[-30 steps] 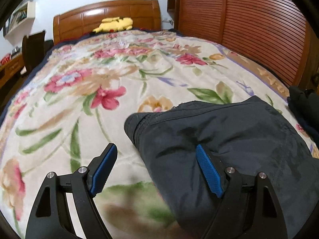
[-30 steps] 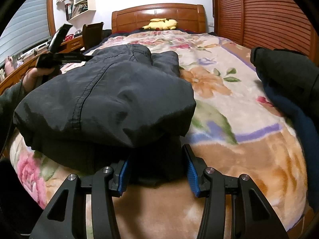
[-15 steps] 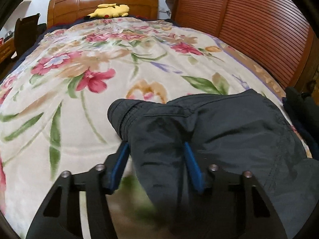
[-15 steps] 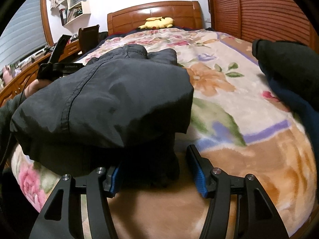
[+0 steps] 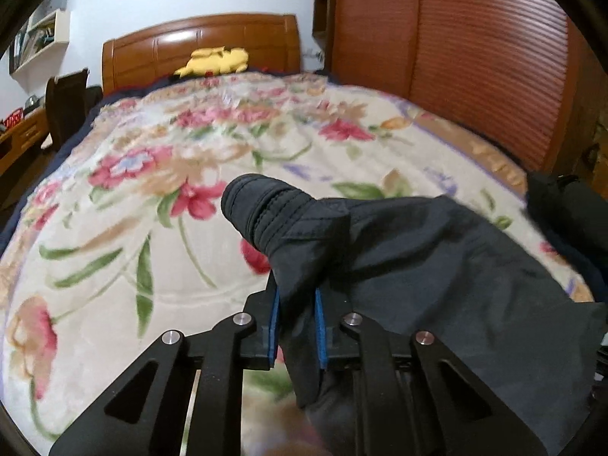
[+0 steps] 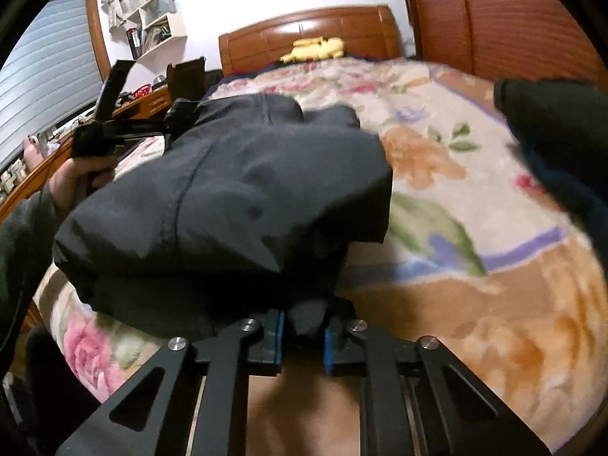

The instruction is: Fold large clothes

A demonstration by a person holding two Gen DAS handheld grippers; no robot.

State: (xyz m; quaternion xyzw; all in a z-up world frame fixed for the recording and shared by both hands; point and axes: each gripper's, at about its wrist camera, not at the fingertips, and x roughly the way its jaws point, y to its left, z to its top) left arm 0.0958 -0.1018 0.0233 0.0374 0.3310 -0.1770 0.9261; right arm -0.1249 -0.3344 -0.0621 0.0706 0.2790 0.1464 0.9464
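Note:
A dark grey folded garment (image 5: 437,266) lies on the floral blanket (image 5: 152,190). In the left wrist view my left gripper (image 5: 296,296) has its jaws closing on a pinched fold at the garment's near left corner. The blue pads press the cloth, and a ribbed end (image 5: 262,209) sticks up ahead of them, raised off the blanket. In the right wrist view my right gripper (image 6: 302,323) is closing its jaws on the garment's (image 6: 235,190) lower layer at the near edge, with the cloth bunched between the pads. The left gripper (image 6: 110,133) and the hand (image 6: 72,178) holding it show at the garment's far left.
A second pile of dark clothes (image 6: 551,133) lies on the bed's right side. A wooden headboard (image 5: 197,45) with a yellow plush toy (image 5: 216,60) is at the far end. Slatted wardrobe doors (image 5: 475,57) line the right. A desk (image 6: 144,98) stands on the left.
Both grippers went from open around the garment's edges to shut on the cloth. The left one rose and pulled its corner up off the blanket. The right one stayed in place.

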